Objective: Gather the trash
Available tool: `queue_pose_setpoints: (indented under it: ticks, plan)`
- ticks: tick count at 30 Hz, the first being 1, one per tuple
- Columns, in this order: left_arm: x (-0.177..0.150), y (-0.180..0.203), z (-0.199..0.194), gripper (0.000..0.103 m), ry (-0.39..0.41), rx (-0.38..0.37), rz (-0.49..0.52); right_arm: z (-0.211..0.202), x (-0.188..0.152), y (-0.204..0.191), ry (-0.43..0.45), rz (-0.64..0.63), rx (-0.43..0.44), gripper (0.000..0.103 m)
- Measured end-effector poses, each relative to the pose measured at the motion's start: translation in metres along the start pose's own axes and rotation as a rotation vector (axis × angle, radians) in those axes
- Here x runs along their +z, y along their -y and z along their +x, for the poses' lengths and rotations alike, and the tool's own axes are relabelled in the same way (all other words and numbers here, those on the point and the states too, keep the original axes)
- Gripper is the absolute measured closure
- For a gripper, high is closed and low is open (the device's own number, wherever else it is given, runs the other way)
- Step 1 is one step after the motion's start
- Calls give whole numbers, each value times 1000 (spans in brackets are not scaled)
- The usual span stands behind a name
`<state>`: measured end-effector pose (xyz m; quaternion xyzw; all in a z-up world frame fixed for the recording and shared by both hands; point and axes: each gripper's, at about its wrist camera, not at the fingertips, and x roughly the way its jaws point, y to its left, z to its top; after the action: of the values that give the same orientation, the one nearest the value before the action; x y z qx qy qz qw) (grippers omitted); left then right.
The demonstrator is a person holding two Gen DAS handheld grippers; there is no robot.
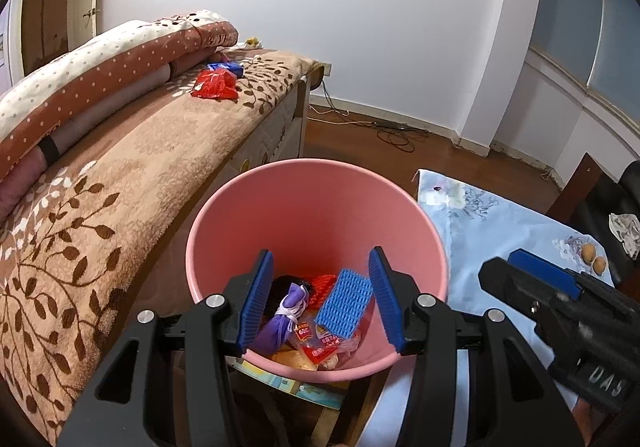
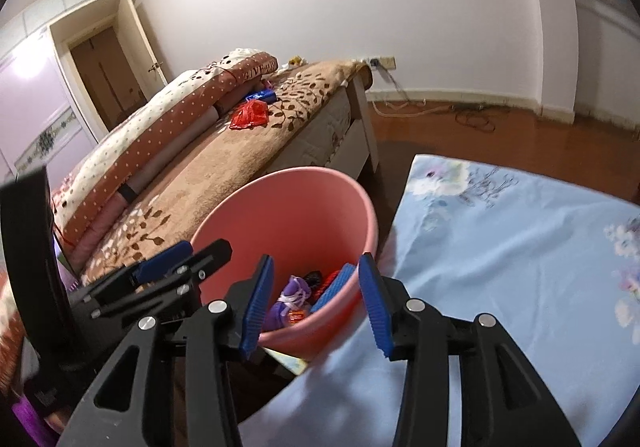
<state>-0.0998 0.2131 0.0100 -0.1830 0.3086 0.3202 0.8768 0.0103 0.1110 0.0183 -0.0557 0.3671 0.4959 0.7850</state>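
Nearby, red wrapper on bed, pink bin

Bin: placed on the floor between bed, to its left, and cloth-covered counter, to its right. Foam net, tied bag and snack wrappers are contained in the bin. Two packets are laid on the bed, beside a folded quilt. Two nuts are set on the counter's far right. Both tools, left tool and right tool, are held above the bin's near rim, parted, empty.
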Motion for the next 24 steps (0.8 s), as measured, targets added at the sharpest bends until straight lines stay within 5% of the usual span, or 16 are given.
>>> queue_pose_setpoints:
  ticks: [11,24]
  plan:
    - [0,12,-9,45,-2,-24,6,-31,-21,-11,108,-139,-131,48]
    - [-1,23,-17,45,1,-41,24,-42,-33,1,121,-113,-170,44]
